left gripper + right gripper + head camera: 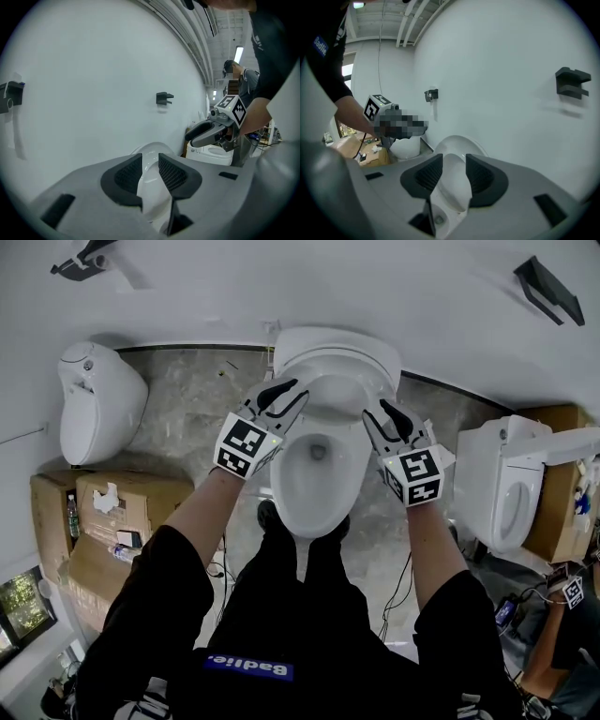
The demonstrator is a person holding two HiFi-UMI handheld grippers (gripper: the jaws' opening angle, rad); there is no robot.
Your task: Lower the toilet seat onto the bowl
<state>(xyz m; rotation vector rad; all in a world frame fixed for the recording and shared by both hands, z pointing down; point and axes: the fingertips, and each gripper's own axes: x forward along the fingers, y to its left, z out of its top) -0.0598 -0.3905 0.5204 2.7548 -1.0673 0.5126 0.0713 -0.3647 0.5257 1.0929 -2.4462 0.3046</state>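
A white toilet stands against the wall, its bowl [319, 474] uncovered and its seat [342, 371] raised at the back. My left gripper [284, 397] is at the seat's left edge and my right gripper [391, 415] at its right edge. In the left gripper view the jaws [150, 161] stand apart, with the white seat [149, 185] showing in the gap. The right gripper's jaws [453, 161] are likewise apart around the seat's rim [452, 187]. I cannot tell whether any pad touches the seat. Both grippers are open.
A second toilet [98, 399] stands at the left and a third [511, 484] at the right on a cardboard box. Cardboard boxes [112, 512] with small items sit at the lower left. Another person [562, 634] crouches at the lower right. Black brackets [548, 282] stick out of the wall.
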